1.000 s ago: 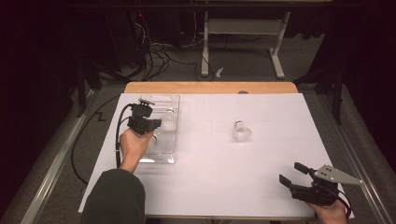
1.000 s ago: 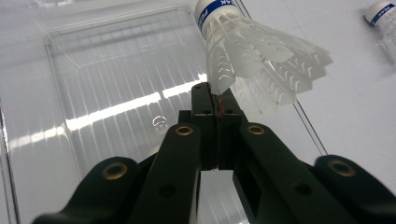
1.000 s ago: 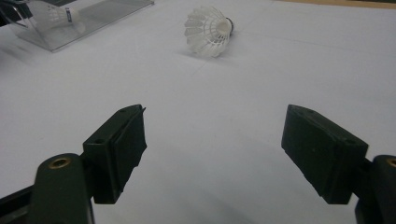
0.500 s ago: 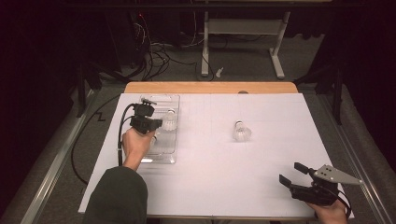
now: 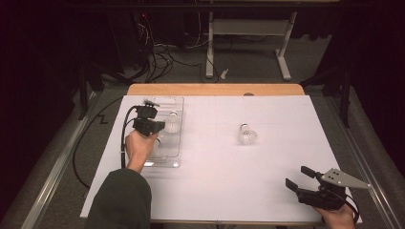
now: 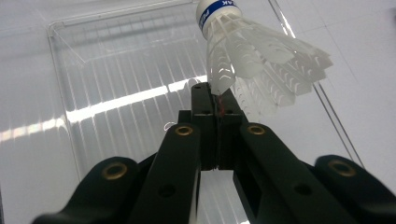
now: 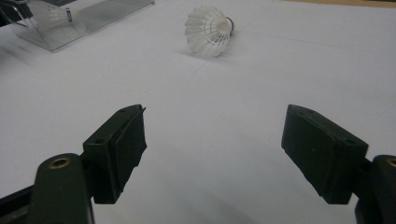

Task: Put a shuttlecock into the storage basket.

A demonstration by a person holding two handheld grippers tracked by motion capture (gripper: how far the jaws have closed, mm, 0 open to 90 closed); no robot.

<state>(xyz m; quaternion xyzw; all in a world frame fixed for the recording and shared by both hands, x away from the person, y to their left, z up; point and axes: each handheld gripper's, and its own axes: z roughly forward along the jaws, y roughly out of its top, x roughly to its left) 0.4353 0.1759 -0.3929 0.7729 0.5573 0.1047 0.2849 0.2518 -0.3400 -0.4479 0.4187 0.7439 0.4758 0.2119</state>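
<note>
My left gripper (image 5: 156, 126) (image 6: 218, 99) is shut, its jaws pinching the rim of a white shuttlecock's (image 5: 172, 125) (image 6: 254, 60) feather skirt. That shuttlecock has a blue band on its cork and hangs tilted just over a clear plastic tray (image 5: 168, 161) (image 6: 116, 70) at the table's left. A second white shuttlecock (image 5: 247, 135) (image 7: 208, 29) lies on its side on the white table cover, right of centre. My right gripper (image 5: 298, 178) (image 7: 214, 154) rests near the front right corner with its jaws wide open and nothing between them, well short of that shuttlecock.
The white cover (image 5: 224, 181) spans the table, with a wooden strip (image 5: 215, 89) along the far edge. Cables (image 5: 160, 57) and a metal stand (image 5: 248, 28) are on the floor beyond. A black cable (image 5: 79, 162) trails off the left side.
</note>
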